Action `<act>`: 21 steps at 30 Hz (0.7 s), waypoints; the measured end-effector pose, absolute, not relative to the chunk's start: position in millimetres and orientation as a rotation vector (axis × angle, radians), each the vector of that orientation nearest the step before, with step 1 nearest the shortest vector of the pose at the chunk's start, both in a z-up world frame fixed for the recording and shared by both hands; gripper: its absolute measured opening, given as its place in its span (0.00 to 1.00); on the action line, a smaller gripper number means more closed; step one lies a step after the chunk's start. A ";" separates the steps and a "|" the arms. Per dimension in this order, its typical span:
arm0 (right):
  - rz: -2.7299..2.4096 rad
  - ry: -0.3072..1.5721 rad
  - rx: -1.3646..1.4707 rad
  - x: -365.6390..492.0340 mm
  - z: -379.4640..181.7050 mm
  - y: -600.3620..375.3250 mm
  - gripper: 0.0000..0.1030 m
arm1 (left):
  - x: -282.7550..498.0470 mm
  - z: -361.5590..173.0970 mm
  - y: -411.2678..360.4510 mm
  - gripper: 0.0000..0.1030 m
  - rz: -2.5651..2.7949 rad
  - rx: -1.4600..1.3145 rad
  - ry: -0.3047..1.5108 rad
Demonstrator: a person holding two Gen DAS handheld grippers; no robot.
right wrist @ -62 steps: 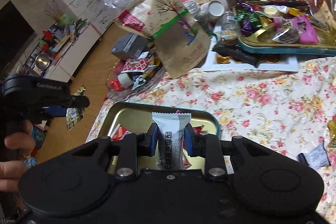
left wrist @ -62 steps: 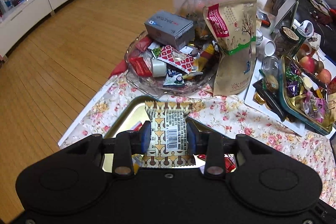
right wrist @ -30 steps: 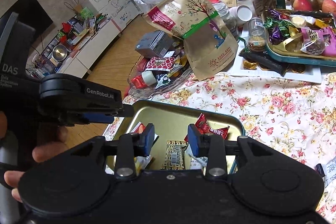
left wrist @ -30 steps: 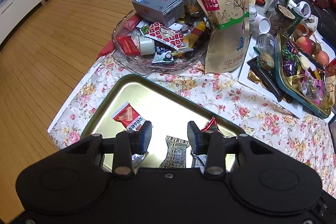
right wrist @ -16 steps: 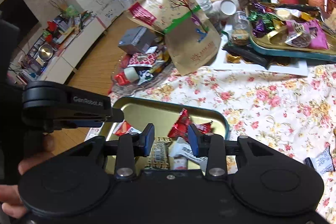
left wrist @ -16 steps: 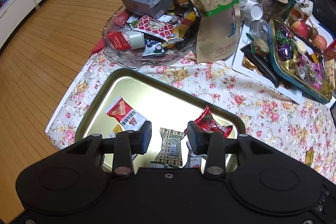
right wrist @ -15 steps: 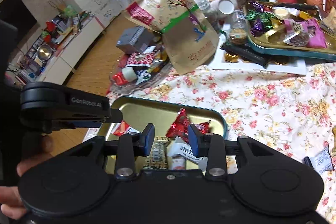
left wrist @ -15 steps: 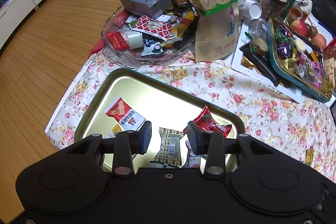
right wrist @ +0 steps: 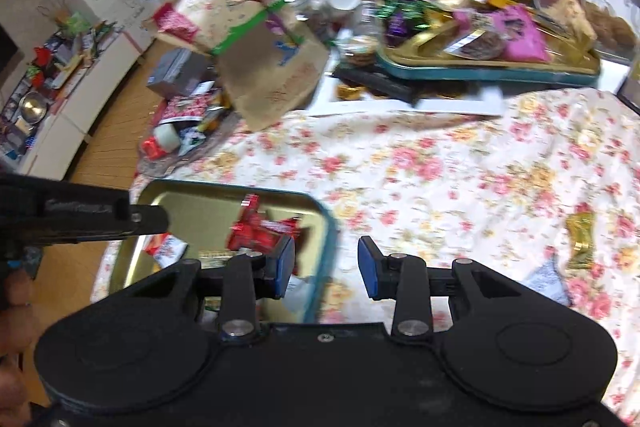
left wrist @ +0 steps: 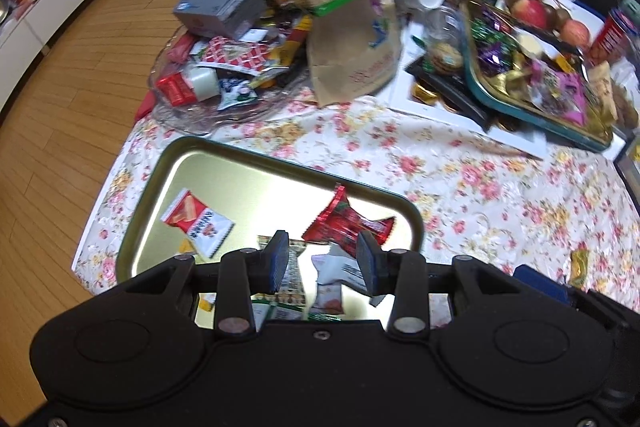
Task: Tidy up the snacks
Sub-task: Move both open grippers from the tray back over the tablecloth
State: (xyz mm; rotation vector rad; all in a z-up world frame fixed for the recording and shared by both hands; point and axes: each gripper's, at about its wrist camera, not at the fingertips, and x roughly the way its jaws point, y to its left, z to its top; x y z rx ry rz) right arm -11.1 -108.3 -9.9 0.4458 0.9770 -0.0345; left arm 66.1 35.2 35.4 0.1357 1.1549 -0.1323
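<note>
A gold metal tray (left wrist: pixel 224 163) lies on the floral cloth and holds several wrapped snacks: a red-and-white packet (left wrist: pixel 196 223), a red foil packet (left wrist: pixel 348 223), a brown patterned packet (left wrist: pixel 294 279) and a white packet (left wrist: pixel 340 267). My left gripper (left wrist: pixel 322 261) hangs open over the tray's near end, nothing between its pads. My right gripper (right wrist: pixel 326 263) is open and empty above the tray's right rim (right wrist: pixel 328 227) and the cloth. Loose on the cloth to the right are a gold candy (right wrist: pixel 580 235) and a grey-blue packet (right wrist: pixel 548 279). The left gripper's body (right wrist: pixel 80 215) shows at the left of the right wrist view.
A glass dish (left wrist: pixel 224 75) piled with snacks and a grey box (left wrist: pixel 218 7) sits beyond the tray. A tall brown paper bag (left wrist: pixel 340 15) stands beside it. A teal-rimmed tray (left wrist: pixel 532 95) of candy, jars, a can and apples (left wrist: pixel 530 13) fill the back right. Wooden floor lies left.
Both grippers let go of their packets into the gold tray and stand open. Since then both views have shifted rightward; the right gripper now hangs over the tray's right rim.
</note>
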 end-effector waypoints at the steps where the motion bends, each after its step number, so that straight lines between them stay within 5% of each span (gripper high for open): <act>1: -0.049 0.981 0.447 -12.6 -12.3 -113.5 0.37 | 64.7 35.2 30.9 0.46 -0.140 0.144 1.155; 21: -0.201 1.035 0.482 -38.8 -40.2 -181.6 0.37 | 40.3 21.1 -56.9 0.46 -0.254 0.335 1.153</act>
